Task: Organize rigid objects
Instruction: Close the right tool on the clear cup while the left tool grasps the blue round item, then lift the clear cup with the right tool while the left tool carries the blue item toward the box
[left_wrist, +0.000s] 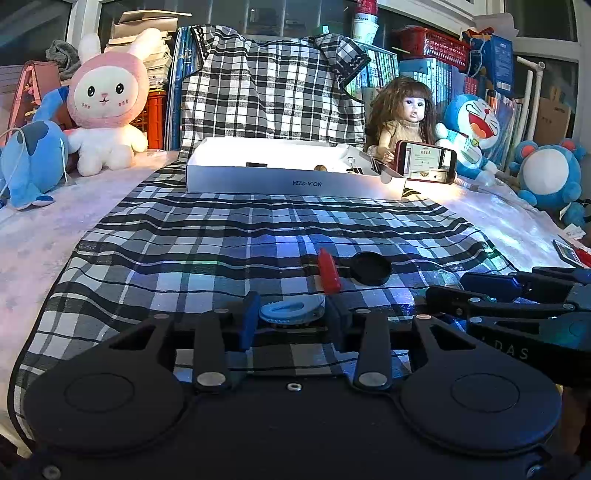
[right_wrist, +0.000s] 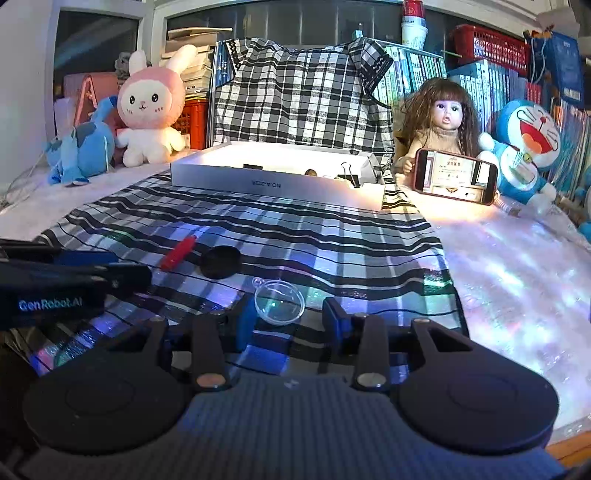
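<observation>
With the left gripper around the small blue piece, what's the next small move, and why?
Probably lift it and carry it toward the white box. The left gripper appears closed on the blue clip-like piece, which still sits low on the checked cloth, and the box already holds small items.

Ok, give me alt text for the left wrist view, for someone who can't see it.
The left claw grips a light blue clip on a checked cloth. Just beyond lie a red piece and a black lid; a white box sits farther back.
</observation>
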